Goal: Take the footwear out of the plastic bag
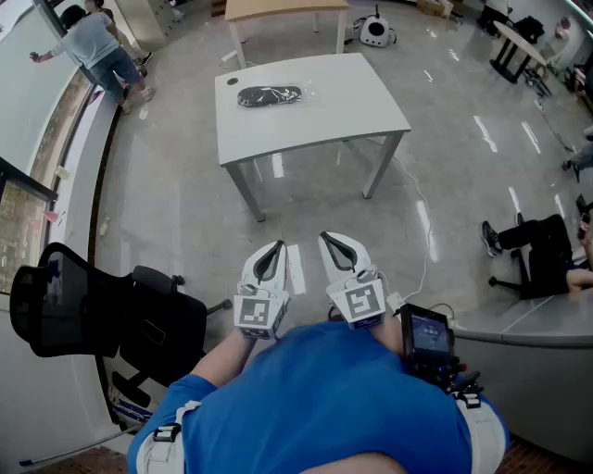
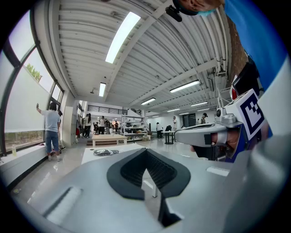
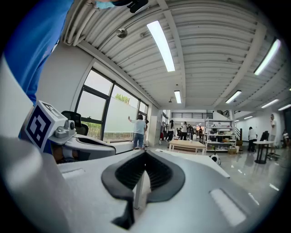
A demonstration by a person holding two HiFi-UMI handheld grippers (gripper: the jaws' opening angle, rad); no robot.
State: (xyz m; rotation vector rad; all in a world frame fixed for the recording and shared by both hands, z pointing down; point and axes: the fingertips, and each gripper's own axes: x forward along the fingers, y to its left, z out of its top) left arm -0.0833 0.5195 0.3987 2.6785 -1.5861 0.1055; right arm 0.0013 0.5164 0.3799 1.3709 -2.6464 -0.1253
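Note:
A clear plastic bag with dark footwear inside [image 1: 270, 95] lies on the far half of a white table [image 1: 315, 120], well ahead of me. The same bag with footwear [image 2: 105, 152] shows small on the table top in the left gripper view. My left gripper [image 1: 276, 246] and right gripper [image 1: 327, 239] are held side by side close to my chest, over the floor, short of the table. Both are shut with nothing between their jaws. In the left gripper view the left gripper [image 2: 146, 151] points level towards the table; the right gripper [image 3: 145, 153] likewise.
A black office chair [image 1: 102, 315] stands at my left. A wooden table [image 1: 287, 11] stands beyond the white one, with a small white robot [image 1: 375, 31] on the floor beside it. A person [image 1: 97, 48] stands at the window at far left. A grey counter [image 1: 547, 324] lies to my right.

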